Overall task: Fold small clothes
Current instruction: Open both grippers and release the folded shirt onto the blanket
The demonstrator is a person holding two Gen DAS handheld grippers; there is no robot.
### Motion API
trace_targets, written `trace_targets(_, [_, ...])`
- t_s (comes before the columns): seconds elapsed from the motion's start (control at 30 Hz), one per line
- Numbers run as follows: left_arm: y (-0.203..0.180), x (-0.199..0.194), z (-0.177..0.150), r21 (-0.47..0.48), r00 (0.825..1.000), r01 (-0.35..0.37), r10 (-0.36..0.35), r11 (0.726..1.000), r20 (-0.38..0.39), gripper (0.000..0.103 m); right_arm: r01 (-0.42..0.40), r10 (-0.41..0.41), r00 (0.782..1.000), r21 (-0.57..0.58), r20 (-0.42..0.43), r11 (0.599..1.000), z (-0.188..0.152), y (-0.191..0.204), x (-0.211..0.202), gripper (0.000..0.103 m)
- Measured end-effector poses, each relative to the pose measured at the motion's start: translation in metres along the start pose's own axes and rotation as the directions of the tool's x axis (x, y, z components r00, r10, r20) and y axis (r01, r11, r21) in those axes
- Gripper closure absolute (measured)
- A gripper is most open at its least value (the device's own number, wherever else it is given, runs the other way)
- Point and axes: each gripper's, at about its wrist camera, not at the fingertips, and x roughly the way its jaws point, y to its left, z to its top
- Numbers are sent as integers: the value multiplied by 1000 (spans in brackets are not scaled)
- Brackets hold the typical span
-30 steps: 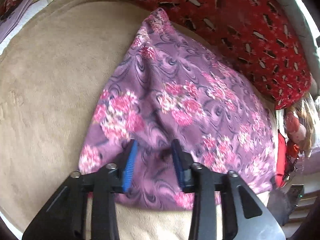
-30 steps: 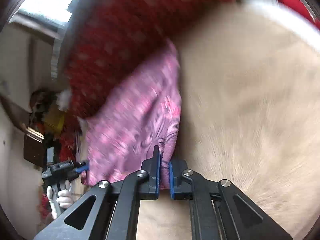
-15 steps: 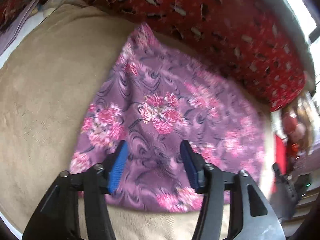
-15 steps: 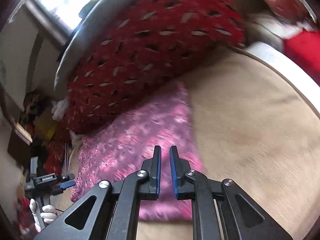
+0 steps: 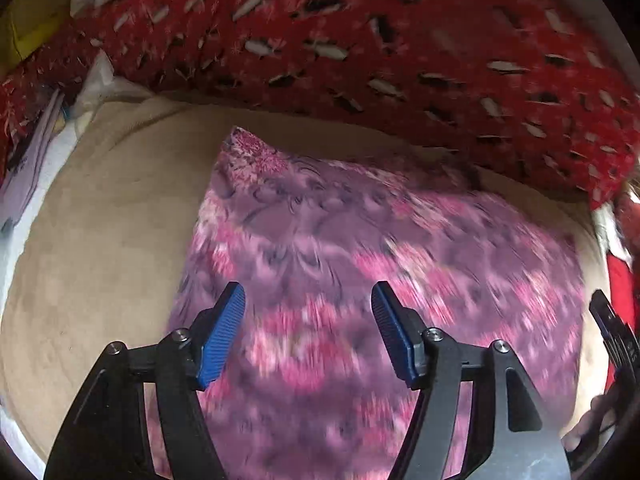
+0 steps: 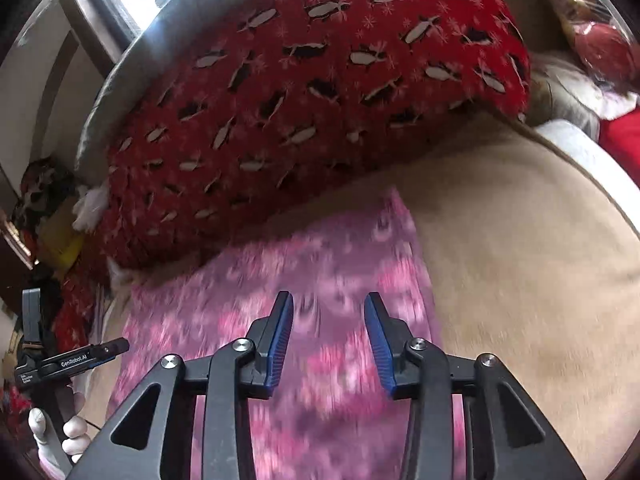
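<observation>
The left gripper [image 5: 308, 334] is held with its jaws wide apart above the cloth [image 5: 360, 280], nothing between them. The right gripper [image 6: 327, 342] is likewise spread and empty over the same cloth [image 6: 280, 280]. The purple floral cloth is laid flat on a beige blanket [image 5: 100, 240]. Behind it, a red cushion [image 6: 300, 100] is seen.

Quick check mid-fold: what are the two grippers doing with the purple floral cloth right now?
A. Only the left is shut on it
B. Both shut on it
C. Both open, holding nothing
C: the left gripper and right gripper both show spread fingers above the purple floral cloth.
</observation>
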Motion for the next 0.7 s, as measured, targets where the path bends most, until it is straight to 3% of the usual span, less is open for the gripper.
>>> trace_targets(0.07, [2,28,7,-18,997,-42,41,999,-64,38,56,-56,998,9,-29,998,5,-5,23,60])
trace_targets(0.1, [2,40,7,-17,995,-52,50,998,-87,32,87,-87,994,8,-70,996,2,-8,37,59])
trace_targets(0.13, [3,44,6,-14,995,-62,61,998,-78,27,118,-118,987,-1,-109,993,-4,-12,48,56])
trace_targets(0.23, [-4,43,3,22,995,-99,99,995,-17,23,115,-116,993,-31,-37,993,-12,-12,48,54])
trace_targets(0.5, [2,40,-3,18,996,-85,85,996,-19,22,132,-134,990,-52,-37,990,-9,-6,47,51])
trace_targets(0.63, [8,32,-1,17,998,-52,53,999,-46,23,133,-138,987,-61,-81,989,-3,-4,42,51])
trace_targets(0.7, [17,16,-8,19,999,-19,20,1000,-35,23,131,-132,990,-49,-39,990,-1,-2,26,51])
